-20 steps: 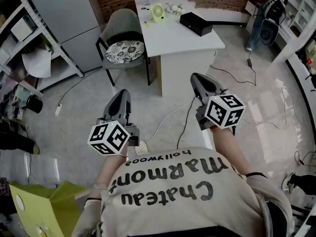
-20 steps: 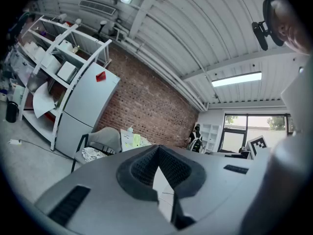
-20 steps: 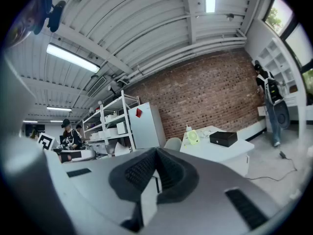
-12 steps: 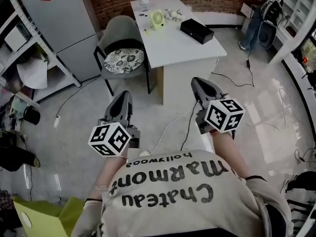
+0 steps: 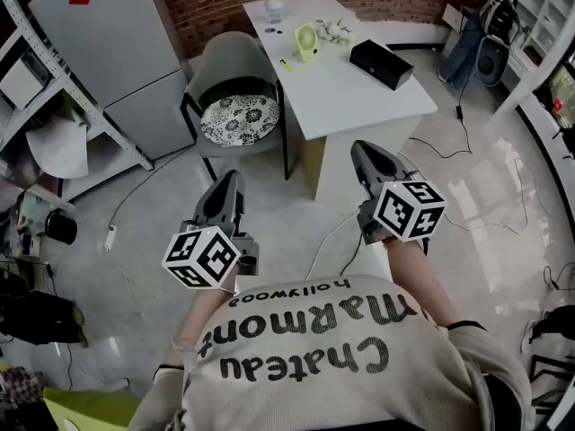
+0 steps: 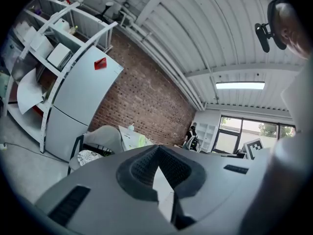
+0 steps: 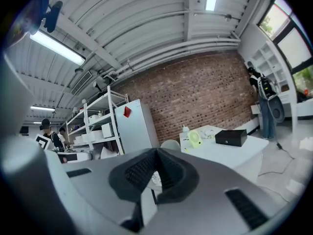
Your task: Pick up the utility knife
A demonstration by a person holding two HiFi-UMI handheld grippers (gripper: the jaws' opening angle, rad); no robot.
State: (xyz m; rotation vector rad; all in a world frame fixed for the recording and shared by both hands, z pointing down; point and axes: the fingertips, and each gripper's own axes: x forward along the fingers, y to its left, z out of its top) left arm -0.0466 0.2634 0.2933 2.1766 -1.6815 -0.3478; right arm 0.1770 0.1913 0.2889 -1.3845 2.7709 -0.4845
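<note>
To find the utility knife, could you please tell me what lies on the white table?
A black rectangular box, a yellow-green desk fan, a clear bottle, small white bits and a thin yellow item, too small to identify. Whatever sits behind the box is covered.

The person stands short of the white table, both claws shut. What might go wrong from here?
1. Cables cross the floor toward the table: a trip hazard on approach.
2. A small yellow item, possibly the knife, lies near the table edge by the chair; a nudge might push it off.
3. The left claw and right claw must open before any grasp.
</note>
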